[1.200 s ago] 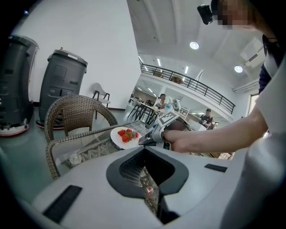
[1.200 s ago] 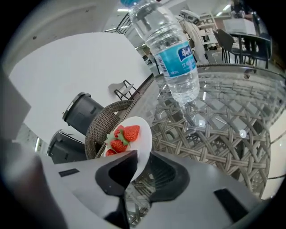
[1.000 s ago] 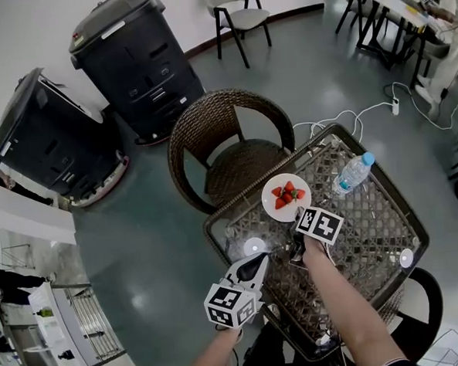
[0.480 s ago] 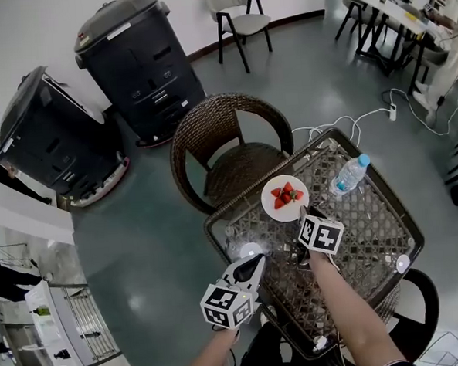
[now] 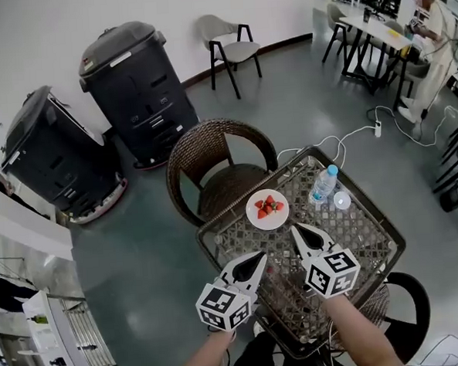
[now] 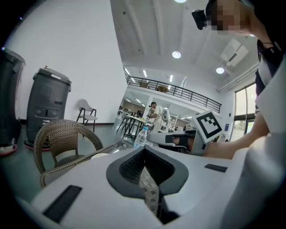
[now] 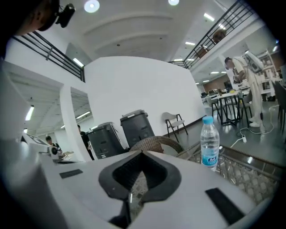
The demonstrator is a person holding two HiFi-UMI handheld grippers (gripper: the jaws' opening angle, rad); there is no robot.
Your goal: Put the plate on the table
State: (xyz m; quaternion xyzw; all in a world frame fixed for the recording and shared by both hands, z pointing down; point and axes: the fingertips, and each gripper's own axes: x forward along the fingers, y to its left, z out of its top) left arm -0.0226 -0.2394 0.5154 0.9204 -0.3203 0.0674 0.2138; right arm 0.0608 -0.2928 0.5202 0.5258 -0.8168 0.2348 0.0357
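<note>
Plate, round, white, holds strawberries on table; left gripper and just-closed right gripper clenched empty.

plate on table, bottle right, perhaps apart

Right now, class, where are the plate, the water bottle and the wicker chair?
plate [image 5: 268, 221]: head view, bare white rim on the side nearest the camera.
water bottle [image 5: 323, 186]: head view, middle of its clear body.
wicker chair [image 5: 227, 184]: head view, its woven seat.
</note>
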